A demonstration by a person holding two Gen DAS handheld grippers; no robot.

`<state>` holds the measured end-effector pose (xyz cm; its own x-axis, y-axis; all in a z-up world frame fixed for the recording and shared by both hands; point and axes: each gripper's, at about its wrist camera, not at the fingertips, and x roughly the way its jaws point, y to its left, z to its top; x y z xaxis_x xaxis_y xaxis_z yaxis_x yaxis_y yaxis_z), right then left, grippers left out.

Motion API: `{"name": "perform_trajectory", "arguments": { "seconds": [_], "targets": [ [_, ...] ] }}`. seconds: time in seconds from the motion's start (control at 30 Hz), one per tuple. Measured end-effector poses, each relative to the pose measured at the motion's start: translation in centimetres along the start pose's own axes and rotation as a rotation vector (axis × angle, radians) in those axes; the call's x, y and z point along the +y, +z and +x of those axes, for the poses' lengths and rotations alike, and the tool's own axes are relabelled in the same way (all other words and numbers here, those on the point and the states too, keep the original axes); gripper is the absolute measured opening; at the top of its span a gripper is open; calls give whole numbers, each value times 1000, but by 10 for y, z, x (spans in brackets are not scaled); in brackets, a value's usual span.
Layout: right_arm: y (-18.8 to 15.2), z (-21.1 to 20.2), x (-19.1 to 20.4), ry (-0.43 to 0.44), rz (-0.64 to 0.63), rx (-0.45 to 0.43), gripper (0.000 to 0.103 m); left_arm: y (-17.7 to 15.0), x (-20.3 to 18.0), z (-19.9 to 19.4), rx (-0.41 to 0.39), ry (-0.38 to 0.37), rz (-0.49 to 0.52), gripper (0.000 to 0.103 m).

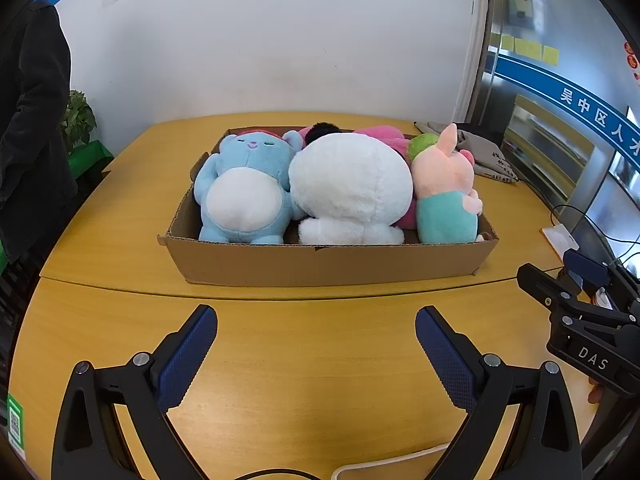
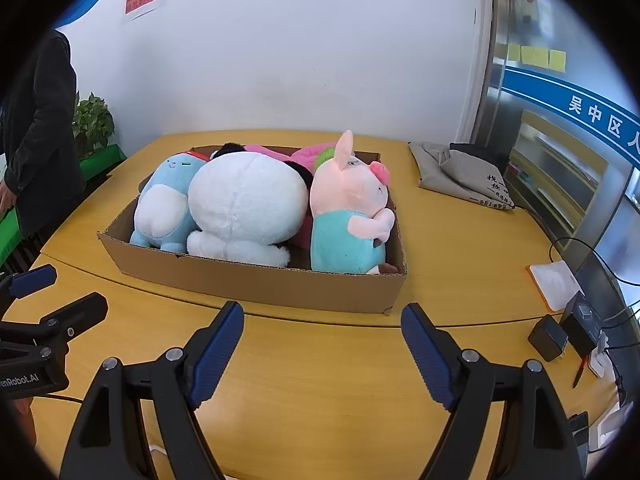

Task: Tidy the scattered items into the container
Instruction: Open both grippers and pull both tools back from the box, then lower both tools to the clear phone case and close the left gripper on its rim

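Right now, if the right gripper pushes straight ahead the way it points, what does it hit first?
Probably the bare table: the right gripper is open, empty and angled down at the wood short of the cardboard box. On a shallower path, the box's near wall comes first; depth is unclear.

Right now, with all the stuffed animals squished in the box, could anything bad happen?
Maybe. The pink pig sits tall at the edge of the cardboard box, well above the low wall, so a bump might tip it out onto the table. The white plush bulges above the rim too and is packed tight against the blue plush, so pushing one could lift another. Both the left gripper and the right gripper are open and empty.
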<state>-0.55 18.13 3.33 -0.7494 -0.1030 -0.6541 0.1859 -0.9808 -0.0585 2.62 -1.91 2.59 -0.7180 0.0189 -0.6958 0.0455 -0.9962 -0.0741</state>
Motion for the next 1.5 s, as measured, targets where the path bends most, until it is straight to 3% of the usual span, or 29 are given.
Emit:
{"name": "perform_trajectory", "arguments": {
  "seconds": [1.13, 1.3, 1.5],
  "targets": [
    [-11, -6, 2, 12, 8, 13, 81, -32, 5, -3, 75, -39, 22, 101],
    [-45, -9, -7, 25, 13, 86, 81, -67, 13, -2, 151, -40, 53, 101],
    [-128, 14, 0, 71, -4, 305, 81, -115, 19, 16, 300, -74, 41, 100]
  ]
}}
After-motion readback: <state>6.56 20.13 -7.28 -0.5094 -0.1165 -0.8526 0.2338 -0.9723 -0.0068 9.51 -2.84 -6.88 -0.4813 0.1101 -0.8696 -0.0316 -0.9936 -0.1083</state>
